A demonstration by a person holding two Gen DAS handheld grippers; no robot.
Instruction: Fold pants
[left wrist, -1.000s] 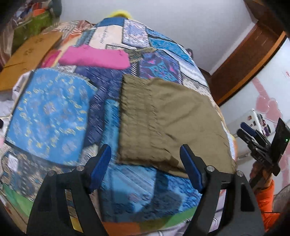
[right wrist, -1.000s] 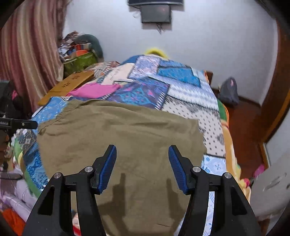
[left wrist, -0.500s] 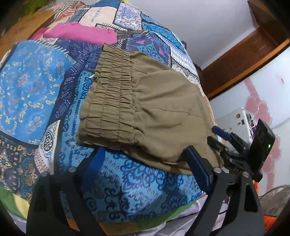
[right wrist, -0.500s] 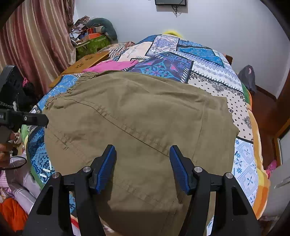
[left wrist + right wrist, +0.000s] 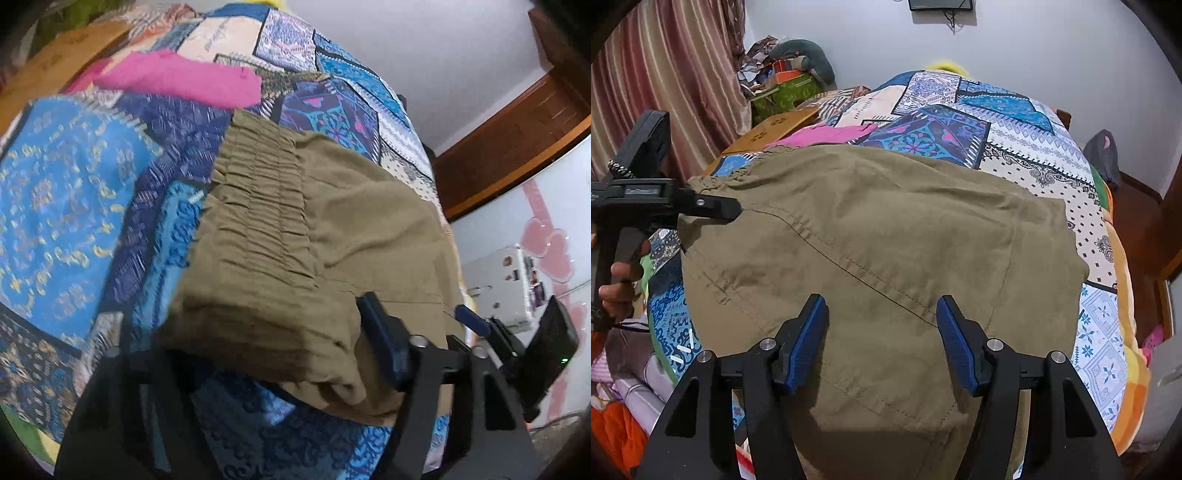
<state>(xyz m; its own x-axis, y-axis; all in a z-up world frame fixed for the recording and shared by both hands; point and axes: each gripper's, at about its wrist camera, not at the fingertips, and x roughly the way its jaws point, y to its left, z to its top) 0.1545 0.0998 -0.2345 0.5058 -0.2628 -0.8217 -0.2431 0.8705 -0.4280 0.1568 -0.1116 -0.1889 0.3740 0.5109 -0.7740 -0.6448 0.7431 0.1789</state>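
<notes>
Olive-green pants (image 5: 886,236) lie folded on a patchwork bedspread (image 5: 1015,147). In the left wrist view the pants (image 5: 295,240) show their gathered elastic waistband. My left gripper (image 5: 266,350) is open, its jaws wide either side of the near waistband corner; the left finger is hidden under cloth, the right finger (image 5: 384,343) rests on the fabric. It also shows in the right wrist view (image 5: 713,206) at the pants' left edge. My right gripper (image 5: 882,339) is open and empty, low over the pants' near edge. It shows at the right in the left wrist view (image 5: 476,325).
A pink garment (image 5: 177,77) lies beyond the pants on the bed. A wooden board (image 5: 775,125) and a cluttered green box (image 5: 783,92) sit at the bed's far left by striped curtains (image 5: 665,74). A dark bag (image 5: 1104,151) lies on the floor right.
My left gripper has pushed forward onto the waistband corner, its jaws now around the cloth. My right gripper has lowered closer over the pants' near edge.
</notes>
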